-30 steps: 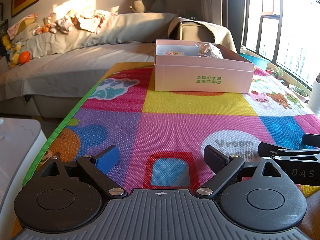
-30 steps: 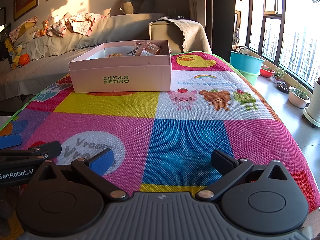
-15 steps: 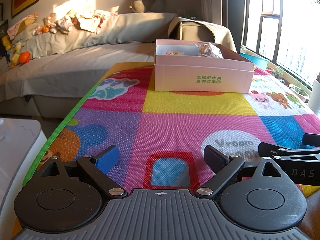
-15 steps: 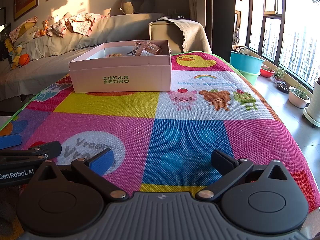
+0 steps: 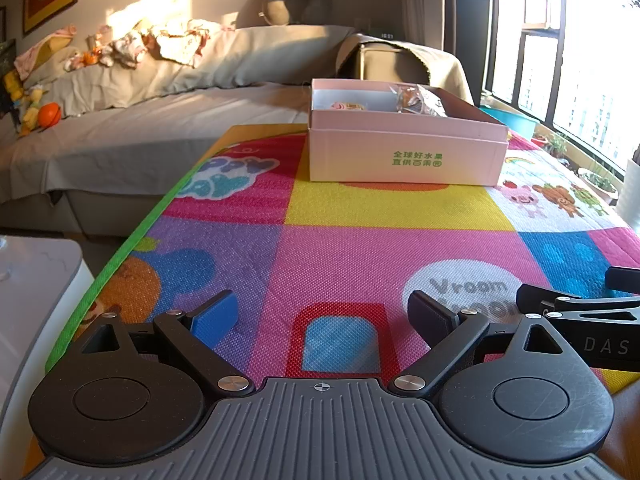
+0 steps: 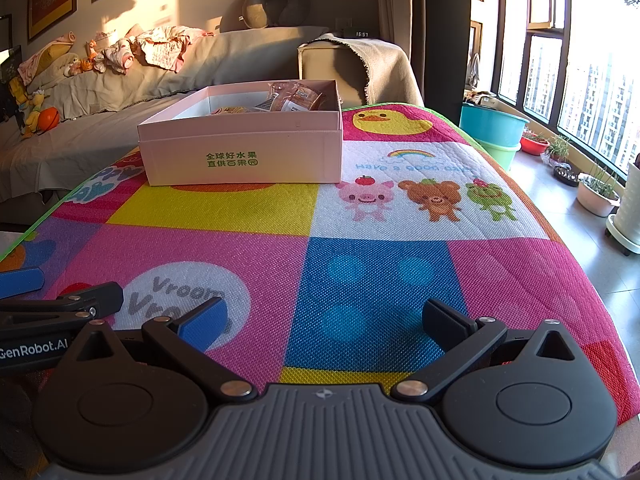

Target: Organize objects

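On the mat: pink box [image 5: 406, 156] far end; wrapped packets [image 5: 418, 100] inside
Left tool [image 5: 324, 316]: fingers spread, empty; box well ahead
Right tool [image 6: 326, 318]: spread, empty; box ahead-left

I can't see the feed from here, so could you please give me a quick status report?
Left hand-held gripper open, empty; right hand-held gripper likewise. Pink box far across the mat, packets inside. Nothing between.
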